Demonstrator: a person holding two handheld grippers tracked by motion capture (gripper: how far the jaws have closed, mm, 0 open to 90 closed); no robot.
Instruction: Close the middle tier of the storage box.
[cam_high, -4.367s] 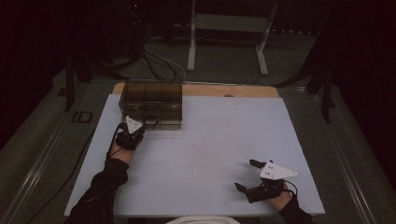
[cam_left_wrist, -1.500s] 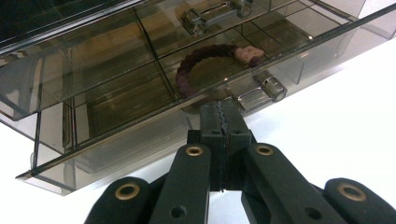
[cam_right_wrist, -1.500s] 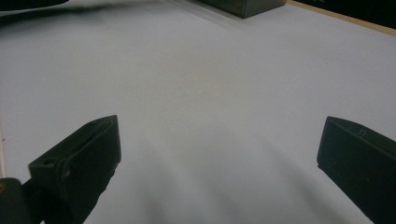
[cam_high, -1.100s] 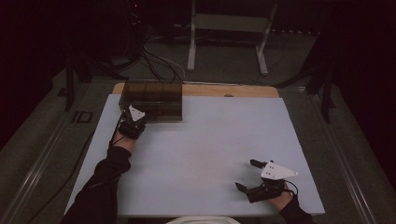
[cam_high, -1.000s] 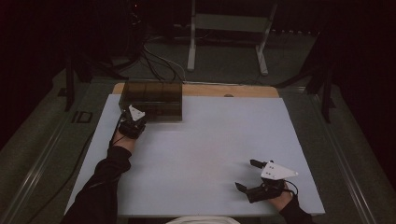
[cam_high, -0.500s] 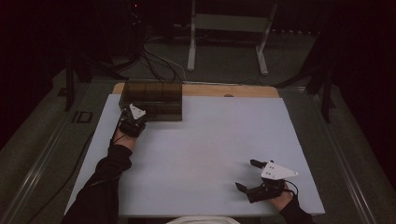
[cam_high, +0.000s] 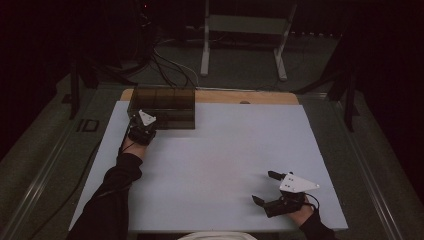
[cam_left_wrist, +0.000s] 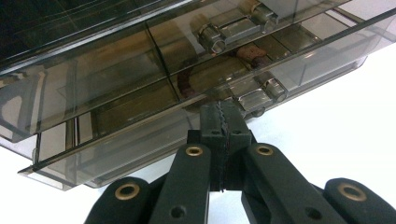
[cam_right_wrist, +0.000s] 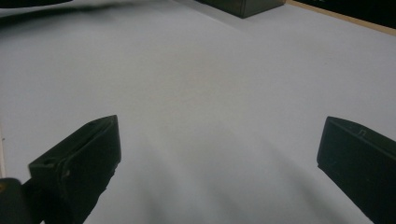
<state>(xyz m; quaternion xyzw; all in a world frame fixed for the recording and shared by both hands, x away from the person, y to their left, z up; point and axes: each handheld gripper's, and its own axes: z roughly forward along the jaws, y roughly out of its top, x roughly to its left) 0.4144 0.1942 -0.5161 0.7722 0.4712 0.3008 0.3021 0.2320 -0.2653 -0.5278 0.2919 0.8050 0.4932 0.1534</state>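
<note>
Nothing has moved on white table (dark room beyond).

The high view is dim: only the table catches light, the room behind falls to near black, and the picture is soft and grainy. In the left gripper view the box carries pale glare streaks across its smoky walls, and the table at the right edge is blown out white. The right gripper view is blurred, with soft shadows fanning over the table.
</note>
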